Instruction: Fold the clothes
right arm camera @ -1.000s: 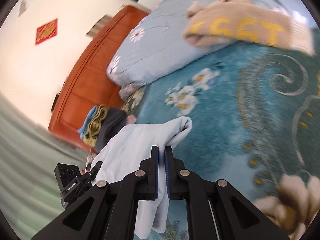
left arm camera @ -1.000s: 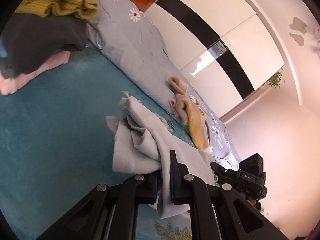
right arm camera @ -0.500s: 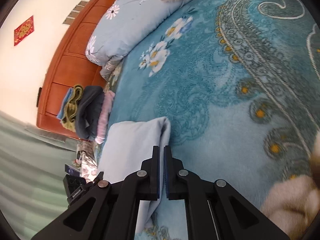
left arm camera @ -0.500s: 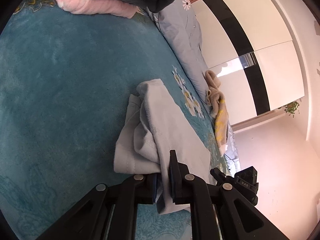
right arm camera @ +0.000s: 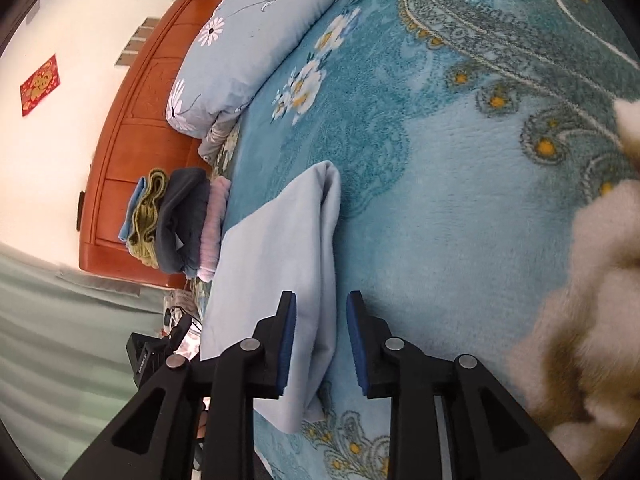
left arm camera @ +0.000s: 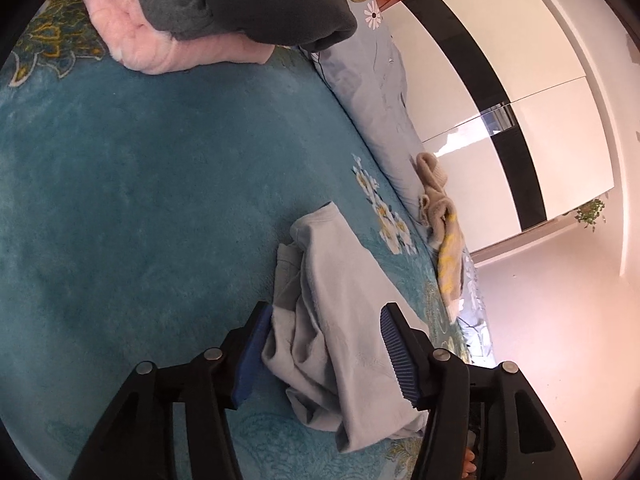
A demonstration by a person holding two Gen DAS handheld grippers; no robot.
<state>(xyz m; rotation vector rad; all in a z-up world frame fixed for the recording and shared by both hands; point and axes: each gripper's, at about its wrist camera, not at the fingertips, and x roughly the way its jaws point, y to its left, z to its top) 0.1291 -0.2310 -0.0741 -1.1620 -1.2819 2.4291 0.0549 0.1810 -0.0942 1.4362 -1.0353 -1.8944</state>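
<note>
A pale grey-blue garment lies folded on the teal blanket. My left gripper is open, its blue pads either side of the garment's rumpled near end. In the right wrist view the same garment lies flat as a smooth folded panel. My right gripper stands open over its near edge, and cloth shows between the fingers. A stack of folded clothes in pink, dark grey, olive and blue sits by the wooden headboard; that stack fills the top of the left wrist view.
A light blue flowered quilt runs along the far side of the bed, with a beige and yellow garment draped on it. A fluffy cream garment lies at the right edge. White wardrobe doors stand beyond the bed.
Both grippers held the garment shut and carried it down onto the blanket. Now both have opened and the garment lies free on the bed.
</note>
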